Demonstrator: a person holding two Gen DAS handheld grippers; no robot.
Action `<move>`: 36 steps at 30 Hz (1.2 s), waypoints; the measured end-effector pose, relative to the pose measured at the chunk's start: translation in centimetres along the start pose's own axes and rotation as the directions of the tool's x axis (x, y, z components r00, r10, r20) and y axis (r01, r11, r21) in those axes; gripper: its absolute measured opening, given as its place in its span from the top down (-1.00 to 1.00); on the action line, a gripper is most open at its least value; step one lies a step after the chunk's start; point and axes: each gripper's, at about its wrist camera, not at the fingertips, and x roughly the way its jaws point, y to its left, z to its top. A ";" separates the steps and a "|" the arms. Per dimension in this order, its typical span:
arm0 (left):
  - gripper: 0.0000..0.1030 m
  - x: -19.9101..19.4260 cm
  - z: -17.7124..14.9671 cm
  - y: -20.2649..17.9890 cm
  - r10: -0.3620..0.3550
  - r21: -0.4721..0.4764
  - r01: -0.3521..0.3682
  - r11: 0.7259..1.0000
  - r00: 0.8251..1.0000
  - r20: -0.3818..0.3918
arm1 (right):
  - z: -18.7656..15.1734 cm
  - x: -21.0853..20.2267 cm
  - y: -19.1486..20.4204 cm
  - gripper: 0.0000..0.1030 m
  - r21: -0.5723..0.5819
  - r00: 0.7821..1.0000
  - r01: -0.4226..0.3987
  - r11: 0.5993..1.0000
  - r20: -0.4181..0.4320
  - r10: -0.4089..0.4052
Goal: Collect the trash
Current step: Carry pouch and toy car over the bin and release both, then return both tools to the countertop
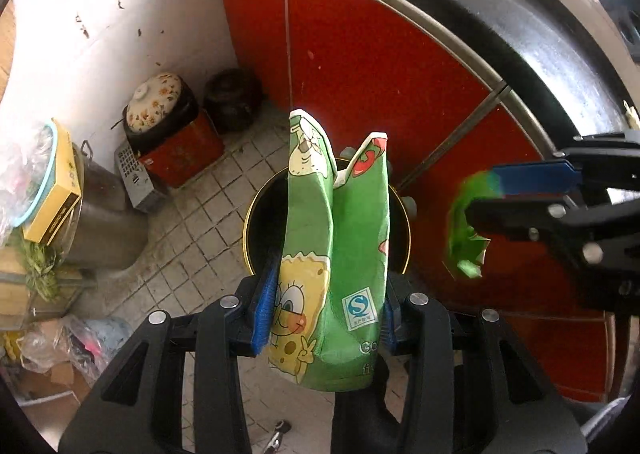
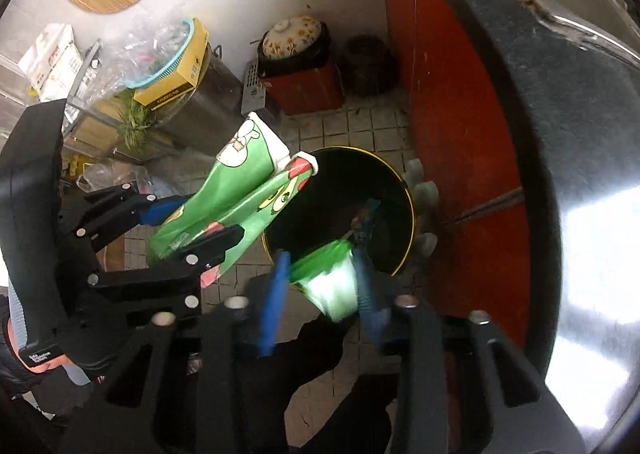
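Risk of a miss: left gripper (image 1: 326, 310) clamped on the green cartoon snack bag (image 1: 338, 250) above the black bin (image 2: 340, 213), right gripper (image 2: 320, 286) pinching a blurred green wrapper (image 2: 332, 278) at the bin's near rim, where a release could spill onto the tiled floor (image 1: 192, 221).

Between the left gripper (image 1: 324, 310) fingers (image 1: 266, 294) sits an empty snack bag (image 1: 340, 254), its torn top reaching out past the fingertips. Straight beyond it, on the tiled floor (image 1: 192, 221), stands a round bin (image 1: 328, 221). To the right of these fingers, well apart, the right gripper (image 2: 320, 286) has a crumpled wrapper (image 2: 332, 282) between its own fingers (image 2: 274, 294), over the near rim of the bin. Beyond the bin, cabinet doors (image 1: 360, 53) rise under the counter (image 1: 540, 33). To the left of the bin, a clay pot (image 1: 156, 105) sits on a box (image 1: 184, 153) in the corner by the wall (image 1: 100, 33), with a dark jar (image 1: 232, 97) just beside it on the right.
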 end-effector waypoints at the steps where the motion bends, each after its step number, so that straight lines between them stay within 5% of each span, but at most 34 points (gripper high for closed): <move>1: 0.21 0.3 0.1 0.0 -0.004 0.005 0.004 1.000 1.000 0.000 | 0.2 0.2 -0.1 0.40 -0.002 1.000 0.011 1.000 0.000 -0.011; 4: 0.19 1.4 0.4 -0.2 -0.028 0.026 0.028 0.999 1.000 -0.003 | 0.4 0.8 -0.9 0.35 0.019 1.000 0.022 1.000 -0.018 -0.021; 7: -0.36 2.1 0.7 0.1 -0.043 0.017 0.043 0.999 0.999 -0.016 | 0.5 0.2 -1.7 -0.30 0.064 1.000 0.018 0.998 0.001 -0.018; 9: -0.66 2.0 0.7 0.2 -0.030 0.017 0.030 0.999 1.000 -0.006 | 0.3 -0.8 -2.1 -0.34 0.075 1.000 0.010 0.997 0.025 -0.012; 20: -0.79 -0.2 1.0 -1.5 0.004 0.067 -0.004 0.998 1.000 -0.003 | -2.8 -8.0 -3.0 -0.44 0.115 0.988 -0.004 0.993 0.156 -0.014; 25: -0.79 -4.8 2.6 -5.9 0.007 0.180 -0.020 0.984 0.997 0.073 | -7.8 -15.9 -6.0 -0.55 0.227 0.947 0.056 0.972 0.296 -0.124; 30: -0.79 -9.5 4.9 -14.7 -0.104 0.371 0.039 0.928 0.982 0.157 | -17.9 -24.4 -12.3 -0.57 0.479 0.860 0.164 0.863 0.360 -0.363; 36: -0.79 -14.3 5.7 -30.5 -0.319 0.613 0.159 0.774 0.934 0.161 | -32.8 -31.8 -18.9 -0.57 0.756 0.756 0.223 0.616 0.265 -0.599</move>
